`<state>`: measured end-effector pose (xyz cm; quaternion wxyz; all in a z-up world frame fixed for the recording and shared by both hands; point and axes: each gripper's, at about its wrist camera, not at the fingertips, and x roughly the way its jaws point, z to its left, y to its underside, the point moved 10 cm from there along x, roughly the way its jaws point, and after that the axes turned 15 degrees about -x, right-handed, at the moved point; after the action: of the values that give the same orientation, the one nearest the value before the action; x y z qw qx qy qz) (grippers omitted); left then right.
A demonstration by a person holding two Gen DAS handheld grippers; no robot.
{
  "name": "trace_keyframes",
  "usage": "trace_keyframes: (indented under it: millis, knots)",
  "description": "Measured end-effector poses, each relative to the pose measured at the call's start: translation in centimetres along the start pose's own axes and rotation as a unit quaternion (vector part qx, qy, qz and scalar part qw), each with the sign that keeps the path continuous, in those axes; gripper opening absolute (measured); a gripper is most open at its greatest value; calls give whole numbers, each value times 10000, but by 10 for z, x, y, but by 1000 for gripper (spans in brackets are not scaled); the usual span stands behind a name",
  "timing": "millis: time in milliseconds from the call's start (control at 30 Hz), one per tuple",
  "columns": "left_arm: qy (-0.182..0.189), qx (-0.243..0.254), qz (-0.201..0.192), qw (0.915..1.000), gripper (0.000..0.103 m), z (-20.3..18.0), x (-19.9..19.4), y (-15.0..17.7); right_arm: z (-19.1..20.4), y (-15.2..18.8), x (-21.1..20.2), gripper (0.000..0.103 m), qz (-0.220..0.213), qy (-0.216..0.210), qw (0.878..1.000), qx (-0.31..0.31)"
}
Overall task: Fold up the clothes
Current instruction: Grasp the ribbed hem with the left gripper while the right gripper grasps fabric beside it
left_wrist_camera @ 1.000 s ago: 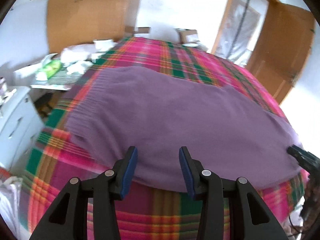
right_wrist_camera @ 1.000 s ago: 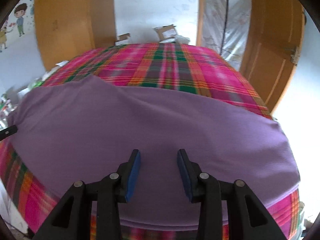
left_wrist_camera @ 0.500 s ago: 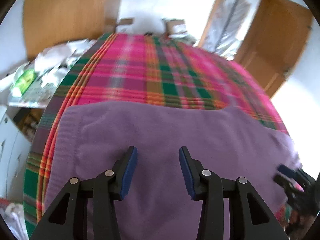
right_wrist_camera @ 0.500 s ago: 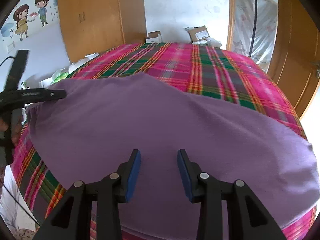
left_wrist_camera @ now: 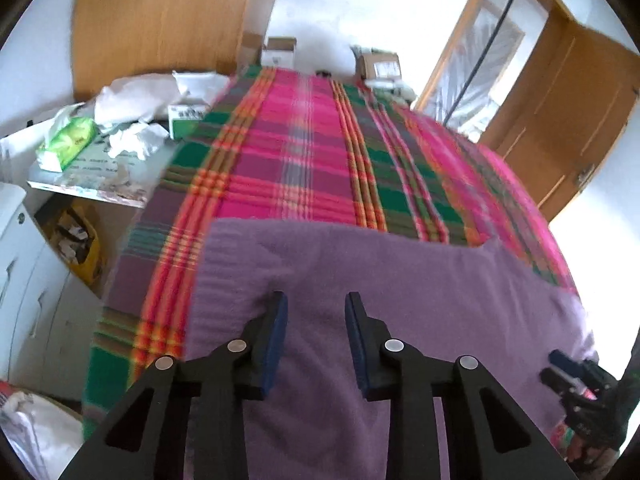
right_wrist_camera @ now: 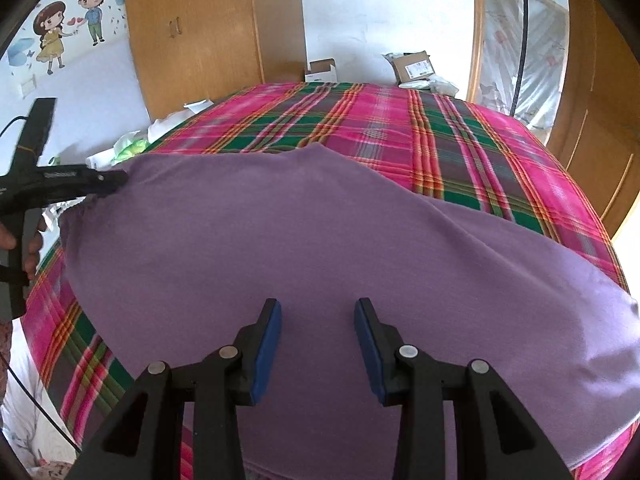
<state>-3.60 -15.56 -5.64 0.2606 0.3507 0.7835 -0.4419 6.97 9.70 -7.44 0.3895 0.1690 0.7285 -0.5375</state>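
Lying flat: purple garment spread over the near part of the plaid bedspread, far edge running across the bed, ribbed band at its left end in the left wrist view.
Left gripper: above the garment near that ribbed left end; blue pads apart with cloth seen between them; jaws just closing a little, gap visibly narrower than a second ago; whether the pads already pinch the fabric, cannot tell. In the right wrist view its tip sits at the garment's far-left corner, cloth gathered into small puckers just below it.
Right gripper: over the middle-near part of the garment; pads about half apart, same gap as a second ago; nothing visibly clamped, cloth lying smooth under them.
Change, left view: a second ago garment filling most of the frame and reaching far up the bed; now its far edge lower in frame, more bare plaid beyond it, ribbed band directly ahead of the fingers.
Change, right view: left gripper and the hand holding it now well inside the frame at left, only a sliver a second ago.
Surroundings: cluttered side table left of the bed, wooden wardrobe and cardboard boxes beyond, wooden door at right.
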Motion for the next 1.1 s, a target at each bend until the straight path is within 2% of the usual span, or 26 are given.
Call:
trace_keyframes:
  millis: [100,133,167,267,300,367,467,533,733,833,1000,1100]
  knots:
    - [161,-409,129,9989,46,19,-17,-3,6,-3,1,40,-20,-61,10000,-6]
    - [110,-491,170,9986,49,27,-19,-2,9,-4,1,40,-34,-96,9999,-19]
    - [46,-562,206,9982,49,34,-21,-1,12,-5,1,40,-44,-121,9999,-36]
    - [153,-865,540,9947,49,52,-21,7,24,-8,2,40,-74,-233,9996,-143]
    - [214,-1017,612,9927,50,56,-20,8,28,-9,2,40,-79,-251,9995,-172]
    - [356,-1304,757,9879,60,63,-16,10,33,-9,2,40,-68,-298,9993,-224]
    - [743,-1676,1020,9777,65,65,-11,12,38,-10,1,40,-80,-312,9991,-262]
    - [748,-1717,1123,9759,66,64,-12,11,40,-11,0,40,-98,-312,9991,-270]
    - [1072,-1679,1471,9689,71,51,-10,16,46,-15,2,40,-114,-368,9988,-309]
    - [1212,-1757,1493,9655,74,46,-8,16,51,-18,3,40,-115,-417,9984,-353]
    - [1502,-2118,1607,9522,73,48,-7,13,59,-23,6,40,-124,-497,9978,-428]
    - [1574,-2308,1667,9456,70,51,-8,14,87,-44,7,40,-353,-767,9937,-738]
